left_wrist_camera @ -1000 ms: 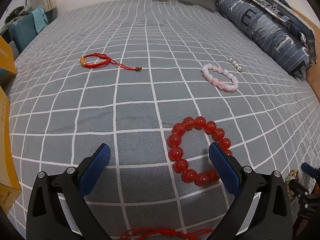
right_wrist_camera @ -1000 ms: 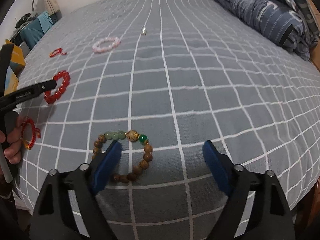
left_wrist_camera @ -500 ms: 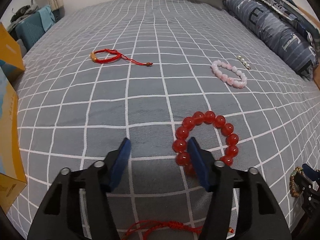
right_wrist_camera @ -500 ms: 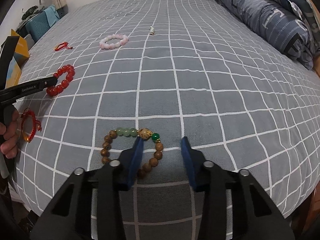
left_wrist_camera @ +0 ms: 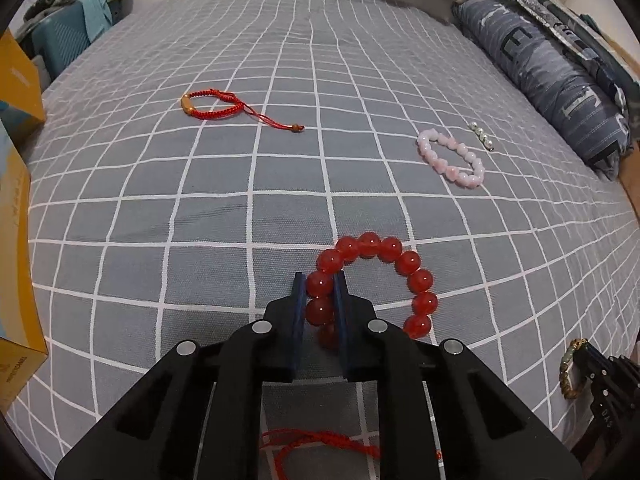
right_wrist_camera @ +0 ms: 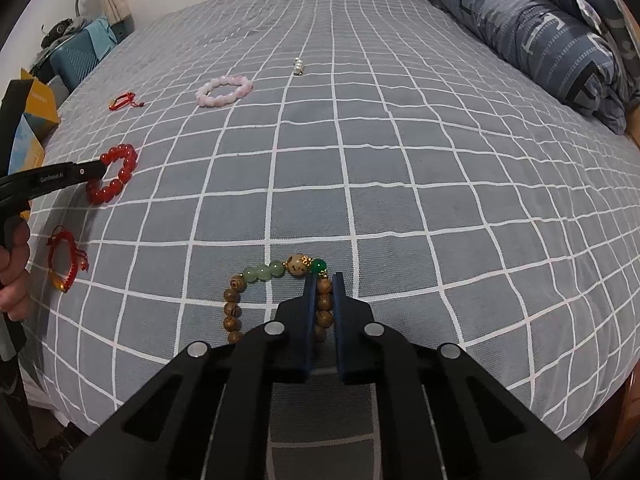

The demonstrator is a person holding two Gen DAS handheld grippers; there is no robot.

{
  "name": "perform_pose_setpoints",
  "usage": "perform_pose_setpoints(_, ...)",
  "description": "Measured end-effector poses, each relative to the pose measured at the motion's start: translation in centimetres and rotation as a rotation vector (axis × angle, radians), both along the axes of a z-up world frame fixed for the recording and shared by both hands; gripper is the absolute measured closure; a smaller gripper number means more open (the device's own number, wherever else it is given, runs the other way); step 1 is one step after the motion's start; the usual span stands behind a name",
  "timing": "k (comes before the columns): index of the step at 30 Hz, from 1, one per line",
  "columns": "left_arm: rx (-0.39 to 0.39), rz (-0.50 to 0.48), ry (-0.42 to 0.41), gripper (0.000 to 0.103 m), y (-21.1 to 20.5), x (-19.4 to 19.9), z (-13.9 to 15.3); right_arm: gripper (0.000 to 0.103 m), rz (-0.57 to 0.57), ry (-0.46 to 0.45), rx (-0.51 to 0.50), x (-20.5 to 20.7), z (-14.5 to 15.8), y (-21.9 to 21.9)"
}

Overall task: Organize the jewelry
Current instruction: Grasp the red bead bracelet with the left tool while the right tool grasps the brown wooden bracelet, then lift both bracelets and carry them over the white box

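The jaws, wide apart a second earlier, have been closed: the red bead bracelet (left_wrist_camera: 372, 280) is being clamped by the left gripper (left_wrist_camera: 319, 300) and the wooden bead bracelet (right_wrist_camera: 276, 296) is gripped by the right gripper (right_wrist_camera: 323, 304), both bracelets lying on the bed (left_wrist_camera: 280, 168) ready for lifting.

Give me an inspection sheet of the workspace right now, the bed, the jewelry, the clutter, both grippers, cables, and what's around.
Surface: bed sheet, grey with a white grid, lightly wrinkled.
Job's things: red bead bracelet and wooden bead bracelet near the front edge; pink bead bracelet and small pearl piece farther back; red cord bracelet far left; another red cord bracelet at the near left edge.
Clutter: nothing seen on the sheet besides jewelry.
Grippers: left gripper closing, pads against a red bead; right gripper shut on the wooden beads.
Cables: nothing seen.
Surroundings: folded blue quilt on the right; yellow box and teal basket on the left.
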State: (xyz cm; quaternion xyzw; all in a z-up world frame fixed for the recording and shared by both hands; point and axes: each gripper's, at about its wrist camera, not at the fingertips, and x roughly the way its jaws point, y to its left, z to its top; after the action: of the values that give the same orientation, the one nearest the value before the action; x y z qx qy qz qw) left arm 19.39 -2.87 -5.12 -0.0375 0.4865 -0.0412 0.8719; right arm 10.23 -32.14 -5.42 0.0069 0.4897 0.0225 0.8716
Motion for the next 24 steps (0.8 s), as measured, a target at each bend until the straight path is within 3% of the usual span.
perform_pose_setpoints(24,-0.01,-0.031,-0.056,0.09,-0.7,-1.7,4.4,0.096,0.017,-0.075,0.028,-0.6,3.3,0.7)
